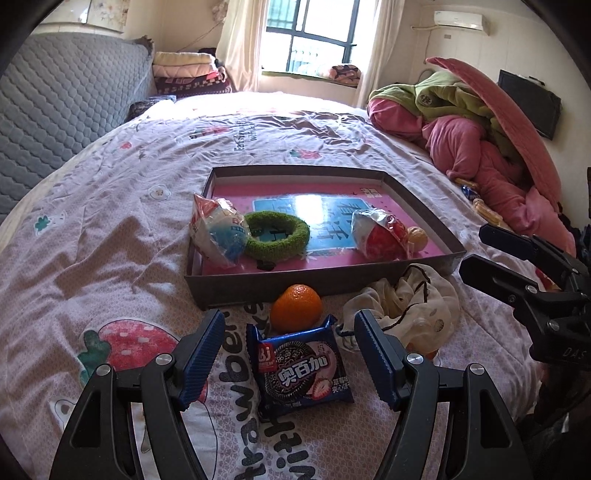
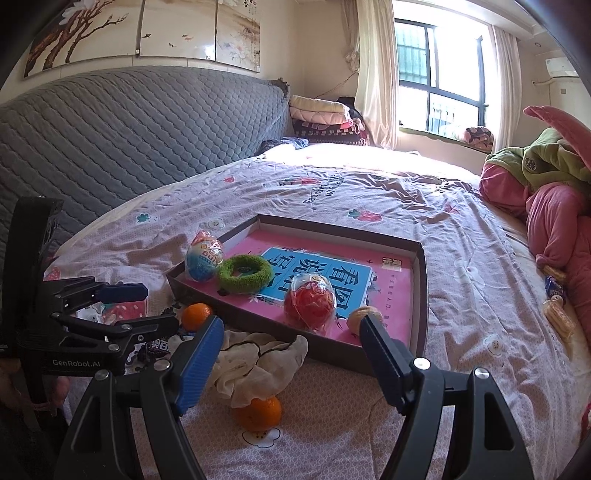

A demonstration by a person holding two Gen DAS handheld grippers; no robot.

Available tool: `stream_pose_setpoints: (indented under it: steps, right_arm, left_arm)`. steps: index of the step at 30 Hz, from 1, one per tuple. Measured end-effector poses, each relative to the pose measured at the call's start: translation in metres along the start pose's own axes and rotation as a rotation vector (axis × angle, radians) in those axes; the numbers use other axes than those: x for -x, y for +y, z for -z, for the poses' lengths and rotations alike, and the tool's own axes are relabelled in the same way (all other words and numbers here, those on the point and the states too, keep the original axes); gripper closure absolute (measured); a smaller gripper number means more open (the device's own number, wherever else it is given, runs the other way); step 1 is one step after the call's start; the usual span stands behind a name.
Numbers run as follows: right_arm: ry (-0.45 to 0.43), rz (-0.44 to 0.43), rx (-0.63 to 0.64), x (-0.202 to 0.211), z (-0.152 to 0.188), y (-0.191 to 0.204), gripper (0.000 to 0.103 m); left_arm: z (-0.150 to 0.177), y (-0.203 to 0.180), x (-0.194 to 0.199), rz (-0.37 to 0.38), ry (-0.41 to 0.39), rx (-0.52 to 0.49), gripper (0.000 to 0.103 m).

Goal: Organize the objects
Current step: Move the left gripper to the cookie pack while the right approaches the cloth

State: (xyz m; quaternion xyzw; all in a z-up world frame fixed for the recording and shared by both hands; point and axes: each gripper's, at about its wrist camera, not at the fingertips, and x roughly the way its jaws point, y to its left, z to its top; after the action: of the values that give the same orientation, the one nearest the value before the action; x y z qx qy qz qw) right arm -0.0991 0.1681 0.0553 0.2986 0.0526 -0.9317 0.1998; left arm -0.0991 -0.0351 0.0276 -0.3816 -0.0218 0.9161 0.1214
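Two wide-open, empty grippers, left gripper (image 1: 290,360) and right gripper (image 2: 291,356), hover at the bed's near edge, where the light, crinkly, slippery cookie packet (image 1: 301,369), lying before the tray (image 1: 236,291), should be pinched across its flat sides.

It was a home bedroom — a wide bed (image 1: 110,206) under a strawberry-print sheet, a grey quilted headboard (image 2: 129,133), folded blankets (image 2: 321,118) by the curtained window (image 1: 310,33), a wall air conditioner (image 1: 458,18) and heaped pink bedding (image 1: 480,147).
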Motion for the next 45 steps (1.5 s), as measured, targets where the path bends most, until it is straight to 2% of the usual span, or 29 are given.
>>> stream_pose_setpoints:
  steps: [18,45]
  right_arm:
    - [0.101,-0.018,-0.02,-0.023,0.011,-0.001,0.028]
    - [0.185,-0.019,-0.021,-0.051,0.019,0.009,0.028]
  left_arm:
    - [0.012,-0.012,-0.009,0.023,0.052,-0.053,0.029]
    - [0.032,-0.002,-0.007,0.051,0.11,-0.057,0.029]
